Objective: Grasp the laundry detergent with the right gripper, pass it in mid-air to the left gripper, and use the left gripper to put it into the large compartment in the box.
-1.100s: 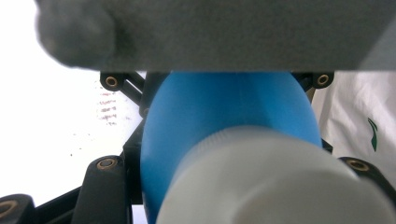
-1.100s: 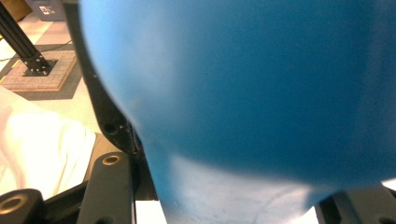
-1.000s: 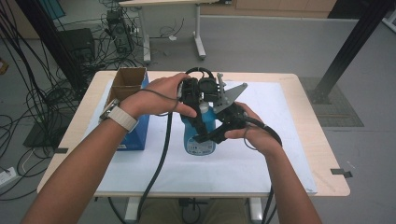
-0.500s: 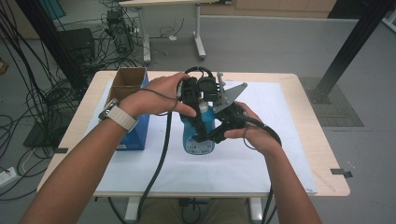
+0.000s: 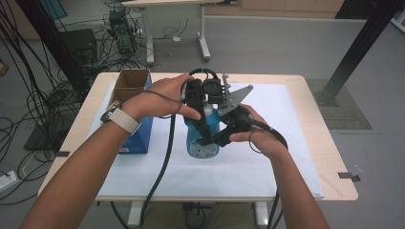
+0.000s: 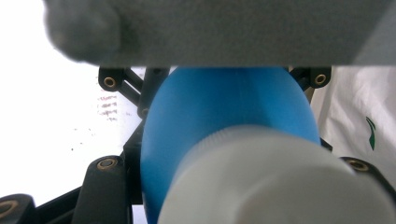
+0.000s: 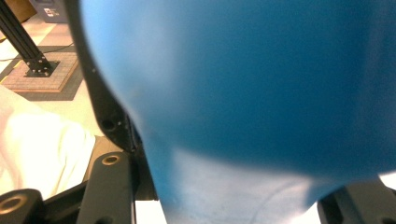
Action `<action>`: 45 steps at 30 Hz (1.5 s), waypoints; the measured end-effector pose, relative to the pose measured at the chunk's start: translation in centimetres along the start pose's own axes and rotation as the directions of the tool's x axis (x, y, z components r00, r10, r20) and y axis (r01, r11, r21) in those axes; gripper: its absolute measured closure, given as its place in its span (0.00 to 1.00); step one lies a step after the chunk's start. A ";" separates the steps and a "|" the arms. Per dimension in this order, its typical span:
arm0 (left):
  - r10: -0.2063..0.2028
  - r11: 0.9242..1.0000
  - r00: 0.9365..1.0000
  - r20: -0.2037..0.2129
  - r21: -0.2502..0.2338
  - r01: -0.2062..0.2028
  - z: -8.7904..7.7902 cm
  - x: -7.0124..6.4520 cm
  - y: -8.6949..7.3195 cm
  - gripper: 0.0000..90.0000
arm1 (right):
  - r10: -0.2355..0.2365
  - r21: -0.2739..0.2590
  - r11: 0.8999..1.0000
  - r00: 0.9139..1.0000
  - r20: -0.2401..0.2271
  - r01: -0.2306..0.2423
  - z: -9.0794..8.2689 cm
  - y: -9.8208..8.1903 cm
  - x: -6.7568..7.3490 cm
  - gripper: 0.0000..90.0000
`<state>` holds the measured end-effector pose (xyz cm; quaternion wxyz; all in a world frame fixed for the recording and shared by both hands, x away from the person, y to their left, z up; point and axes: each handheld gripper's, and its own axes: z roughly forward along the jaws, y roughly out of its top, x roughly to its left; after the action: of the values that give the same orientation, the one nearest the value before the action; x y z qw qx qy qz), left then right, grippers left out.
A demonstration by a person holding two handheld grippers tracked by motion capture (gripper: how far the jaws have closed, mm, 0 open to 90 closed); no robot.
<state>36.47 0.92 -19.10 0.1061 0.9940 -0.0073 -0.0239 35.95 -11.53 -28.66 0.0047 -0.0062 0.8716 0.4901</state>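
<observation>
Left gripper (image 5: 203, 107) is clamped tight on the white cap (image 6: 280, 182) of the blue bottle (image 5: 203, 138), right gripper (image 5: 217, 138) is closed on the bottle's body lower down. Biggest to smallest: table (image 5: 305, 86), white sheet (image 5: 267, 162) over it, then a blue box (image 5: 138, 136) at the left with its cardboard top (image 5: 130, 83) open, can't see what's inside. Bottle stands upright mid-sheet, just right of the box

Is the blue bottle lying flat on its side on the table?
No, the blue bottle stands upright on the white sheet, with both tongs at it from either side.
</observation>
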 end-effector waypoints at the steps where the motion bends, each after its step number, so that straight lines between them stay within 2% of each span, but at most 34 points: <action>1: 0.001 1.000 1.000 0.000 0.001 -0.001 -0.1 0.0 0.0 0.45 | -0.002 0.001 1.000 1.000 0.001 0.002 0.0 -0.1 0.0 0.42; 2: 0.009 1.000 1.000 -0.003 0.002 -0.009 -0.2 0.1 0.0 0.45 | 0.008 0.009 1.000 1.000 0.012 -0.008 -0.1 -0.2 -0.1 0.36; 3: 0.000 1.000 1.000 -0.001 0.002 0.000 -0.2 0.0 -0.1 0.45 | 0.031 0.013 0.999 0.999 0.024 -0.031 -0.3 -0.4 -0.1 0.30; 5: -0.011 1.000 1.000 0.001 0.001 0.011 -0.4 0.0 -0.2 0.45 | 0.038 0.028 0.999 0.999 0.021 -0.039 -0.7 -0.9 -0.3 0.27; 7: -0.010 1.000 1.000 -0.007 0.000 0.010 -0.5 0.1 -0.4 0.45 | 0.077 0.038 0.996 0.997 0.030 -0.078 -1.4 -1.3 -0.3 0.20; 12: -0.031 1.000 0.999 -0.017 0.001 0.031 -0.9 0.1 -0.7 0.45 | 0.121 0.120 0.985 0.992 0.042 -0.125 -2.9 -2.4 -0.1 0.15; 14: -0.045 0.999 0.999 -0.021 0.001 0.045 -1.1 0.1 -0.8 0.45 | 0.133 0.168 0.975 0.988 0.076 -0.144 -3.5 -2.9 0.0 0.11; 16: -0.068 0.998 0.997 -0.029 0.001 0.068 -1.3 0.1 -1.0 0.45 | 0.145 0.211 0.964 0.985 0.090 -0.161 -4.1 -3.2 0.1 0.11; 18: -0.094 0.996 0.995 -0.041 0.000 0.094 -1.5 0.1 -1.1 0.45 | 0.159 0.231 0.956 0.981 0.110 -0.180 -5.0 -3.3 0.1 0.11; 25: -0.149 0.988 0.985 -0.085 0.017 0.151 -2.3 0.3 -1.3 0.45 | 0.161 0.307 0.928 0.971 0.175 -0.209 -7.5 -2.7 0.1 0.11; 28: -0.187 0.982 0.976 -0.108 0.017 0.190 -2.8 0.3 -1.5 0.44 | 0.156 0.358 0.907 0.967 0.203 -0.222 -8.3 -2.7 0.1 0.10; 29: -0.194 0.980 0.974 -0.114 0.015 0.197 -3.0 0.3 -1.6 0.44 | 0.158 0.379 0.896 0.963 0.217 -0.233 -8.7 -2.8 0.0 0.10; 31: -0.219 0.975 0.968 -0.126 0.013 0.222 -3.4 0.3 -1.7 0.44 | 0.168 0.399 0.882 0.960 0.226 -0.248 -9.2 -3.0 -0.1 0.10; 32: -0.236 0.971 0.963 -0.133 0.006 0.239 -3.6 0.3 -1.8 0.44 | 0.176 0.404 0.876 0.956 0.237 -0.262 -9.5 -3.1 -0.1 0.09; 34: -0.267 0.963 0.953 -0.145 0.001 0.270 -4.0 0.4 -2.0 0.44 | 0.193 0.423 0.858 0.946 0.262 -0.292 -10.1 -3.3 -0.2 0.07; 35: -0.287 0.957 0.946 -0.151 -0.003 0.290 -4.3 0.5 -2.1 0.44 | 0.197 0.424 0.856 0.944 0.264 -0.297 -10.3 -3.4 -0.2 0.07; 36: -0.298 0.954 0.942 -0.158 -0.005 0.301 -4.5 0.6 -2.1 0.44 | 0.195 0.439 0.848 0.944 0.266 -0.298 -10.7 -3.4 -0.1 0.07; 38: -0.331 0.942 0.928 -0.173 -0.006 0.335 -5.1 0.7 -2.3 0.44 | 0.188 0.450 0.841 0.941 0.281 -0.302 -11.1 -3.5 -0.1 0.06; 40: -0.361 0.931 0.914 -0.187 -0.008 0.366 -5.5 0.7 -2.4 0.44 | 0.190 0.464 0.828 0.936 0.297 -0.315 -11.6 -3.6 -0.2 0.05; 42: -0.397 0.916 0.896 -0.200 -0.024 0.400 -5.8 0.8 -2.5 0.44 | 0.185 0.477 0.819 0.934 0.305 -0.318 -12.0 -3.8 -0.2 0.04; 45: -0.431 0.900 0.877 -0.211 -0.034 0.434 -6.3 1.0 -2.7 0.44 | 0.185 0.504 0.798 0.930 0.319 -0.331 -12.4 -4.1 -0.3 0.04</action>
<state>37.82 4.83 -13.53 0.0912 0.9680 0.2262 0.0599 36.29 -24.25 -25.75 0.0502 0.1777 0.9597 0.2117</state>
